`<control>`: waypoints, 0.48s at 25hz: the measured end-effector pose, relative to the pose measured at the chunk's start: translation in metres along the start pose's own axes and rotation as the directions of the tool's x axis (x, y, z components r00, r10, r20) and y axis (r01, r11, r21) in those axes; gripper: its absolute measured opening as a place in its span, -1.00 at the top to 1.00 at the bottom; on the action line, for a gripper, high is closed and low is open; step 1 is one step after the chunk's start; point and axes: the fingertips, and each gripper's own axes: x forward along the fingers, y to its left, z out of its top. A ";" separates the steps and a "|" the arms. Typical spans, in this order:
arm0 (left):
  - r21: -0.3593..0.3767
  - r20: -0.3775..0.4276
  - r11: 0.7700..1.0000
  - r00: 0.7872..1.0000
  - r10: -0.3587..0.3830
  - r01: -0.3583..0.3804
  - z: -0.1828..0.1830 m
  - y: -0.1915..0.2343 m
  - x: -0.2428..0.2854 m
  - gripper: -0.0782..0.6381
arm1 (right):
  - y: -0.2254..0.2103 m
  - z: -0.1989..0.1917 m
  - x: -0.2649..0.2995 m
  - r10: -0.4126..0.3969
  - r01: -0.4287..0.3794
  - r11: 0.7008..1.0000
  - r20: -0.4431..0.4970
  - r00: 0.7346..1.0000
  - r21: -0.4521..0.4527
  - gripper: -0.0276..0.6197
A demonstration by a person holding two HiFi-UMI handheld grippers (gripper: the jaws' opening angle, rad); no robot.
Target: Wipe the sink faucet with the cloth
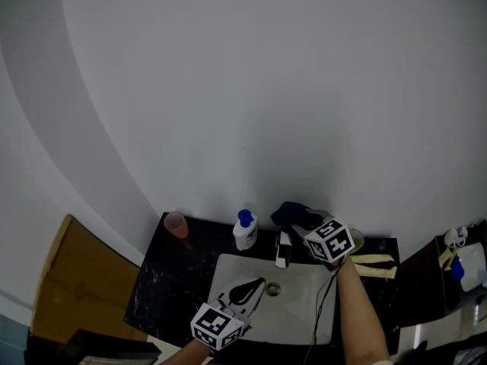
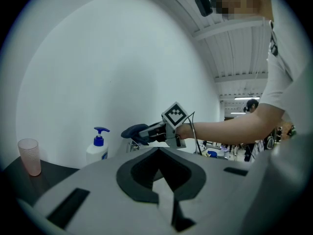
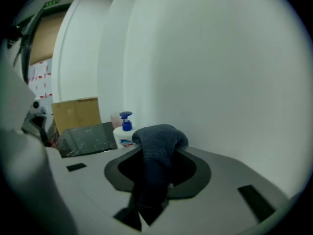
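Dark cloth point(image 3: 157, 148) clamped, soap bottle point(image 3: 122, 131) label point(image 3: 125, 142) illegible

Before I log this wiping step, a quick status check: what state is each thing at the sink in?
faucet: no water running that I can see
cloth: bunched, clamped in the right tool, at the faucet's top
left tool: shut, empty, over the sink
soap bottle: upright
cup: upright on the counter
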 end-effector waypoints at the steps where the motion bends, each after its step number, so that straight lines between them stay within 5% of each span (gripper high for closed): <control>1: 0.003 -0.002 1.000 1.000 -0.002 0.002 0.000 0.000 0.002 0.78 | -0.011 0.000 0.002 -0.044 0.044 0.999 0.003 0.999 0.024 0.54; 6: 0.007 0.002 1.000 1.000 -0.004 0.004 0.003 0.001 0.007 0.78 | -0.024 -0.002 -0.011 -0.164 0.161 0.985 0.040 0.986 0.064 0.54; 12: 0.006 -0.001 1.000 1.000 -0.028 0.028 0.001 0.002 0.009 0.78 | 0.063 -0.009 -0.064 0.107 -0.129 0.988 0.217 0.970 0.090 0.54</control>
